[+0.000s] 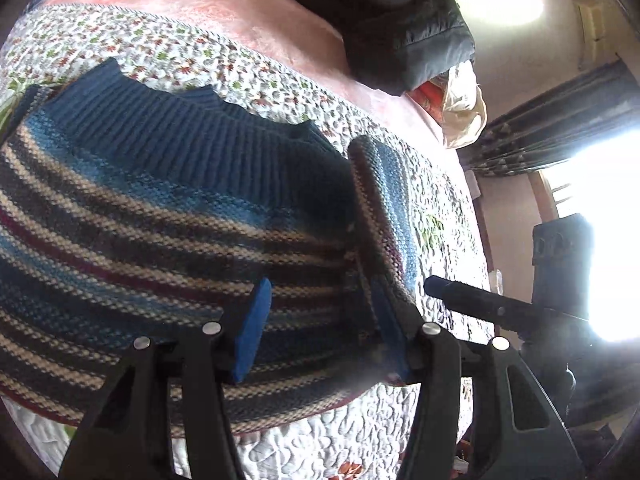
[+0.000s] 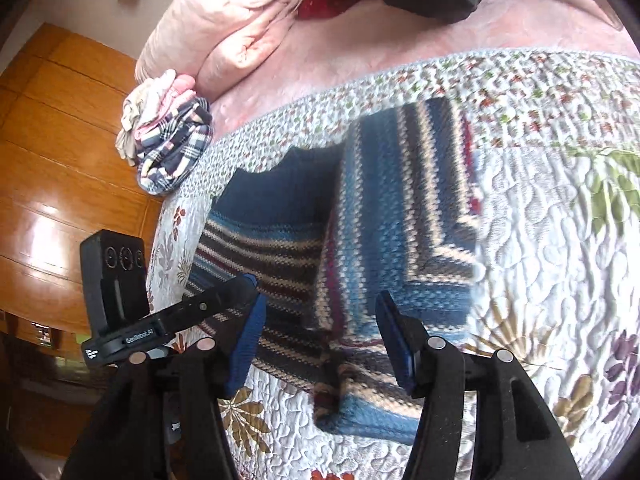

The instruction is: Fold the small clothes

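A striped knitted sweater [image 1: 152, 216] with a dark blue ribbed band [image 1: 192, 132] lies flat on the floral quilt [image 1: 248, 76]. Its right side is turned over into a raised fold [image 1: 384, 208]; in the right wrist view this is a striped flap [image 2: 404, 216] lying across the body [image 2: 264, 248]. My left gripper [image 1: 320, 324] hovers open just over the sweater, its right pad close beside the fold. My right gripper [image 2: 320, 344] is open too, above the flap's near end, with nothing pinched. Each gripper shows in the other's view: right [image 1: 476, 300], left [image 2: 188, 312].
A pink blanket [image 2: 224, 20] and a dark padded jacket [image 1: 404, 40] lie at the far end of the bed. A pile of plaid and pink clothes [image 2: 168, 140] sits at the quilt's left edge, beside a wooden wardrobe [image 2: 60, 140]. Quilt lies bare to the right [image 2: 560, 260].
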The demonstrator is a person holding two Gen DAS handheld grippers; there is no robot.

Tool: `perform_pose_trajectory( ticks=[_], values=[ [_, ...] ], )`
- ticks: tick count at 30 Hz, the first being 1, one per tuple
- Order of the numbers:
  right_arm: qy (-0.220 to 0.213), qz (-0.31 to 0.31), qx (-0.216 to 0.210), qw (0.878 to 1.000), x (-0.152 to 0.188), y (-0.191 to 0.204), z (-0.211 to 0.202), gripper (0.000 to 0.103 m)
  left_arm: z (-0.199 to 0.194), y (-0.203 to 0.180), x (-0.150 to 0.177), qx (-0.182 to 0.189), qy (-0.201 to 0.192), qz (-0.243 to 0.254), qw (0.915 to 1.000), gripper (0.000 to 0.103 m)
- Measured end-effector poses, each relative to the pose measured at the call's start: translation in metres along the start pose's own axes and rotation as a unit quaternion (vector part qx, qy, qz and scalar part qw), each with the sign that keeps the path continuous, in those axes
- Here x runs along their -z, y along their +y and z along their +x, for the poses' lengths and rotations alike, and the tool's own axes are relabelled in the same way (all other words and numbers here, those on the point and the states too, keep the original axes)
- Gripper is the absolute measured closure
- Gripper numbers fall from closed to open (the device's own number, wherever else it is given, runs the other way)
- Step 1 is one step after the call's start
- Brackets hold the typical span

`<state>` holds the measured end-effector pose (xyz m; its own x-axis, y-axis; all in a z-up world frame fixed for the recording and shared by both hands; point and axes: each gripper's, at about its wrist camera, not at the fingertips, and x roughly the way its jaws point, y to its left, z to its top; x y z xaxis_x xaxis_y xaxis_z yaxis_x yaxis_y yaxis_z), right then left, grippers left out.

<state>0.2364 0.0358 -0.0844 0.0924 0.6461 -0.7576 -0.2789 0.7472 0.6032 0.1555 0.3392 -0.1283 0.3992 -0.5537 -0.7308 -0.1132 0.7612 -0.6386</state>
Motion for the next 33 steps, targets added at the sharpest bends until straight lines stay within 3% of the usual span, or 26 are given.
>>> perform_pose_trajectory(
  ticks=[3, 8, 21, 24, 26, 28, 33],
  values=[
    [-0.014, 0.009, 0.041, 0.999, 0.007, -0.025, -0.020, 0.044, 0.024, -0.008, 0.003, 0.018, 0.023, -0.009, 0.9995, 0.051],
    [-0.007, 0.043, 0.059, 0.997, 0.025, -0.069, -0.025, 0.044, 0.055, -0.011, 0.006, 0.045, 0.046, -0.038, 0.9972, 0.050],
    [-0.004, 0.088, 0.046, 0.995, 0.055, -0.115, -0.016, 0.044, 0.104, -0.022, 0.001, 0.053, 0.081, -0.068, 0.9930, 0.046],
    [-0.007, 0.083, 0.052, 0.995, 0.055, -0.114, -0.019, 0.044, 0.106, -0.029, 0.000, 0.040, 0.075, -0.060, 0.9946, 0.053],
    [-0.010, 0.085, 0.051, 0.995, 0.055, -0.116, -0.022, 0.044, 0.104, -0.029, 0.000, 0.025, 0.063, -0.064, 0.9956, 0.068],
    [-0.012, 0.086, 0.051, 0.995, 0.055, -0.118, -0.026, 0.044, 0.100, -0.030, 0.001, 0.027, 0.051, -0.072, 0.9957, 0.075],
    [-0.015, 0.081, 0.052, 0.995, 0.053, -0.114, -0.030, 0.044, 0.072, -0.046, 0.000, 0.035, 0.020, -0.037, 0.9985, 0.080]
  ],
)
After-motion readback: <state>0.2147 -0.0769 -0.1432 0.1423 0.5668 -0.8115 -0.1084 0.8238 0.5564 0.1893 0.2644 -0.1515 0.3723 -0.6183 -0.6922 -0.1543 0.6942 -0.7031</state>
